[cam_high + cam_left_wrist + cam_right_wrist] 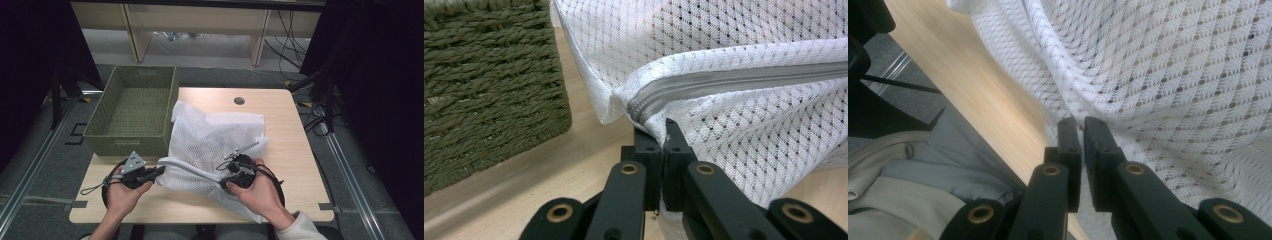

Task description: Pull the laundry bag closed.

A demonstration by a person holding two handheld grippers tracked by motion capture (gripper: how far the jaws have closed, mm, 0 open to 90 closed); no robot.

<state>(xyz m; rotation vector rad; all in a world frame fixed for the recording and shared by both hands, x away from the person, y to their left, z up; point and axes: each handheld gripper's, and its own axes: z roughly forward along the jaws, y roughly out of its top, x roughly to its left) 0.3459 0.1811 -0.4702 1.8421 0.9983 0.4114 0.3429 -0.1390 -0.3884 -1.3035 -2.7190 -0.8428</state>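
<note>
Mesh bag (215, 145) is pinched thinly by both clenched tools, left tool (666, 131) at the zipper (734, 82) end, right tool (1081, 125) on loose netting, so pulling may slip or snag it.

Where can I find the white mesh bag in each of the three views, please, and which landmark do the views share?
High view: the white mesh bag lies mid-table, right of the green basket.
Left gripper view: it covers the upper right, its grey zipper above the jaws.
Right gripper view: it covers the right side, over the jaws.
Shared landmark: the wooden table.
</note>
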